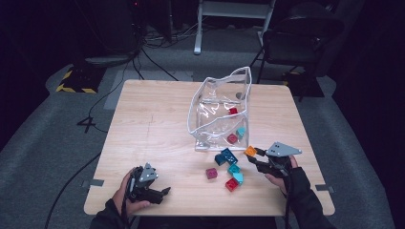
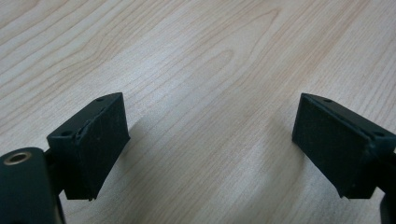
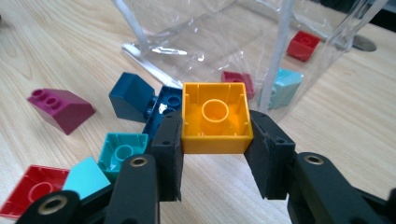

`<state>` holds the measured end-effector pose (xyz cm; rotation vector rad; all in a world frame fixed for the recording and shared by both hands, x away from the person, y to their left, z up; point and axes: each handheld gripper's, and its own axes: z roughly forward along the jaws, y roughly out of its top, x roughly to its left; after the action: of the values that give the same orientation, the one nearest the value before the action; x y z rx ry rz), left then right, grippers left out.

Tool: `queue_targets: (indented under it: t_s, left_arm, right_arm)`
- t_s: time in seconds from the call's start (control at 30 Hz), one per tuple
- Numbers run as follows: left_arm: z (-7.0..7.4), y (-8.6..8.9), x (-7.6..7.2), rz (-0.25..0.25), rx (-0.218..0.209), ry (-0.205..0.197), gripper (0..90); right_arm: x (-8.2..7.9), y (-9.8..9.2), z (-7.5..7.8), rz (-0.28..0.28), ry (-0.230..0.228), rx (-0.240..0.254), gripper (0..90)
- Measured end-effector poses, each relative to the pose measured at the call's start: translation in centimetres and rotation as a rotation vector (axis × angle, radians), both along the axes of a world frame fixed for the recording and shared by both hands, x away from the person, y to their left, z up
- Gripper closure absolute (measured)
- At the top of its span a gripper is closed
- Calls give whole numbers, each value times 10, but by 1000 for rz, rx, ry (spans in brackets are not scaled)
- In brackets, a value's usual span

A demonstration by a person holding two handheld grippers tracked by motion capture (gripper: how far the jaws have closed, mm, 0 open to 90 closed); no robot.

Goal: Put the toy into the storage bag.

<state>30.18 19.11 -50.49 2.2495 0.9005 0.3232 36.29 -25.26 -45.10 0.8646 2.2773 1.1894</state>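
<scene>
My right gripper (image 1: 254,153) (image 3: 215,125) is shut on an orange brick (image 1: 250,151) (image 3: 215,119), held hollow side toward the camera a little above the table. It hangs just in front of a clear plastic bag (image 1: 215,102) (image 3: 196,37) that holds two red bricks and a light teal brick (image 3: 286,86). Loose on the table beside it lie a dark blue brick (image 1: 225,156) (image 3: 133,95), a magenta brick (image 1: 211,173) (image 3: 60,109), teal bricks (image 1: 233,168) and a red brick (image 1: 231,184) (image 3: 30,189). My left gripper (image 1: 165,192) (image 2: 210,116) rests open over bare wood at the front left, with nothing between its pads.
The wooden table (image 1: 148,124) has free room across its left half and in front of the loose bricks. Beyond the far edge stand a dark chair (image 1: 301,33) and a white frame (image 1: 234,9). Cables run over the grey floor at the left.
</scene>
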Motion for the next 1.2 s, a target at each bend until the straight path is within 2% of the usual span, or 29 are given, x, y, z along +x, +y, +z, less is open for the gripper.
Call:
queue_targets:
  t_s: [0.2, 0.53, 0.97, 1.2]
  left_arm:
    - [0, 0, 0, 0, 0, 0, 109]
    - [0, 0, 0, 1, -1, 0, 108]
    - [0, 0, 0, 1, 0, 0, 109]
    - [0, 0, 0, 1, 0, 0, 109]
  right_arm:
    - [-6, -3, 16, 13, -21, 21, 592]
    - [-8, -10, 55, -14, -81, 49, 591]
    - [-5, -4, 101, -9, -156, 51, 591]
    - [0, 2, 116, -8, -176, 56, 592]
